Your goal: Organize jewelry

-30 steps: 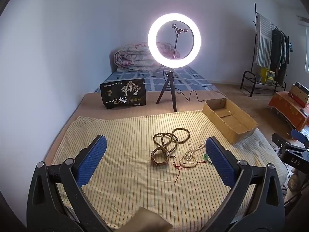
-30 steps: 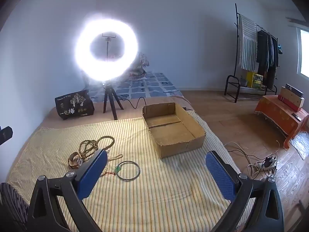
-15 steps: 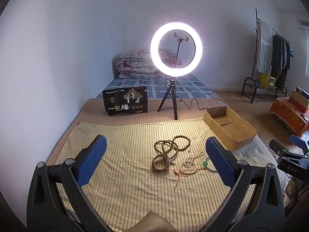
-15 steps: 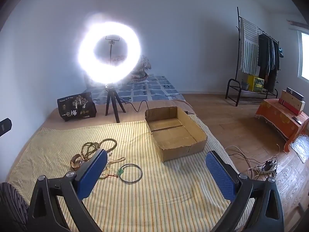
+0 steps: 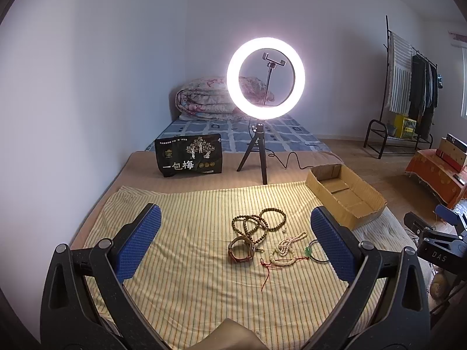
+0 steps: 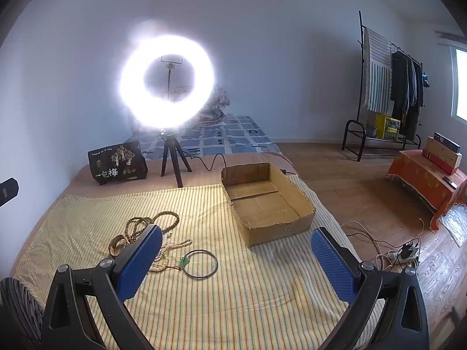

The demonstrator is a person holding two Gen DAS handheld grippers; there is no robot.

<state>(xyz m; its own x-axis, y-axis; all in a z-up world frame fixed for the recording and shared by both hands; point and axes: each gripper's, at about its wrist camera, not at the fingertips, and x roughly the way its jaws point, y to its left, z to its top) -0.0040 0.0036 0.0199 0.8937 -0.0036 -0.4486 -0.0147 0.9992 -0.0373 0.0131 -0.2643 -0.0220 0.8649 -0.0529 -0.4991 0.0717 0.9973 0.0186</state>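
Both grippers, left (image 5: 235, 248) and right (image 6: 236, 258), gape empty above the striped cloth (image 6: 233, 306). Beads (image 5: 256, 224) lie between the left's fingers (the cardboard box (image 6: 268, 201) sits ahead of the right).

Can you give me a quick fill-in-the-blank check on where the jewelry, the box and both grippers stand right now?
1. The cardboard box holds ____ jewelry.
2. The left gripper and the right gripper both have their jaws ____.
3. The thin dark ring lies on the ____ cloth.
4. The brown bead strand lies ____ the box, on the cloth.

Missing words: no; open; striped; outside
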